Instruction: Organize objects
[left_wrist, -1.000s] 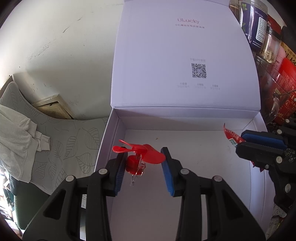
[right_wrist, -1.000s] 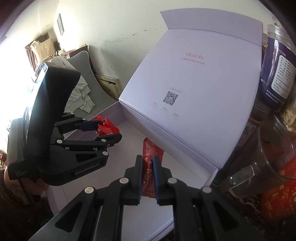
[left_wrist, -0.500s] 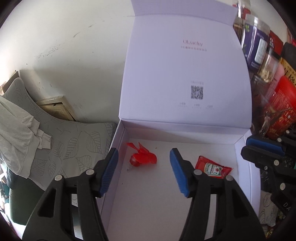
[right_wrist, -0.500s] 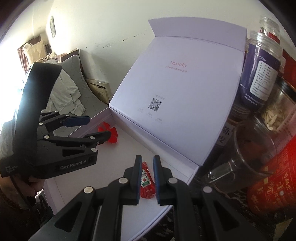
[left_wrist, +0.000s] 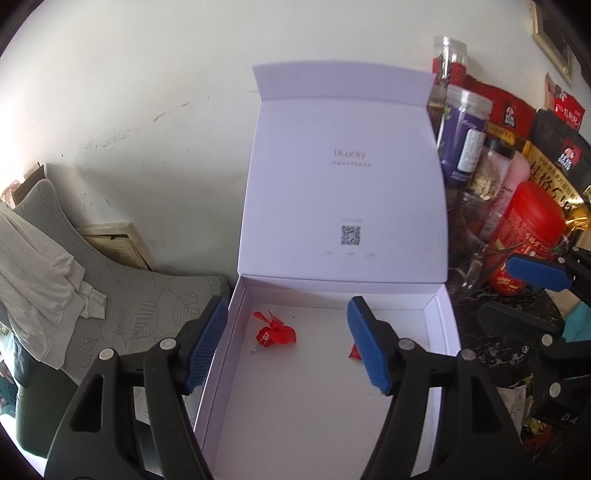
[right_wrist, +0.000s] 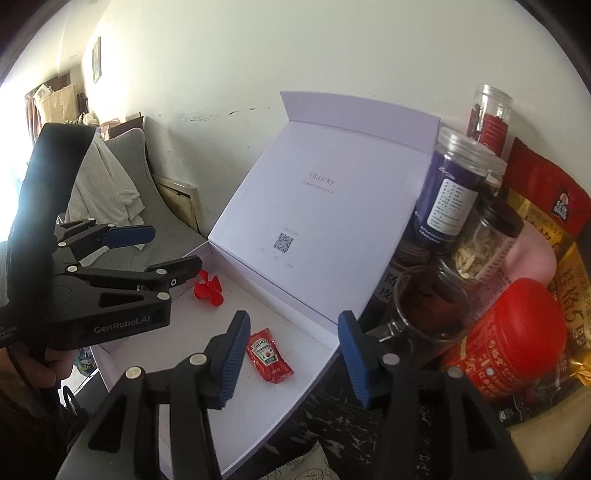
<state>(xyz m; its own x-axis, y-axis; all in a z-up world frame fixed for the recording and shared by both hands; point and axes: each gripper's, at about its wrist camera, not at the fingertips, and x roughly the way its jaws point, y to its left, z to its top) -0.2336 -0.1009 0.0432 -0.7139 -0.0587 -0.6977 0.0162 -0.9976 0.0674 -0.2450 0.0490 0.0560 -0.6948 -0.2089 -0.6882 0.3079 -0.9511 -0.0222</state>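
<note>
- Plainly, the left gripper (left_wrist: 288, 339) stood with its jaws spread wide and empty; its ribbed blue pads (left_wrist: 207, 343) sat on black, matte plastic arms with round silver rivets.
- Ahead of those jaws, between the two pads, lay the red plastic fan (left_wrist: 273, 330), a small glossy piece with petal-shaped blades, resting on the smooth floor of the white box (left_wrist: 236, 369) near its back left corner.
- Beside the left gripper's right pad, a red corner of the ketchup packet (left_wrist: 354, 352) showed; the rest was hidden behind the pad.
- The right gripper (right_wrist: 291, 360) also had its jaws wide apart, holding nothing, with the same ribbed blue pads (right_wrist: 232, 362).
- Just ahead of its left pad lay the ketchup packet (right_wrist: 269, 355), a flat, shiny red sachet with crimped ends, on the box floor (right_wrist: 258, 417); the fan (right_wrist: 208, 290) lay farther ahead and to the left, well apart from the sachet.
- The box's stiff, matte lid (right_wrist: 325, 221) stood upright behind both things, printed with a small square code.
- To the right of the right jaws stood a clear glass mug (right_wrist: 424, 314), ribbed-lid plastic jars (right_wrist: 454, 199) and a rounded red tin (right_wrist: 513, 339), on a dark, marbled tabletop (right_wrist: 343, 417).
</note>
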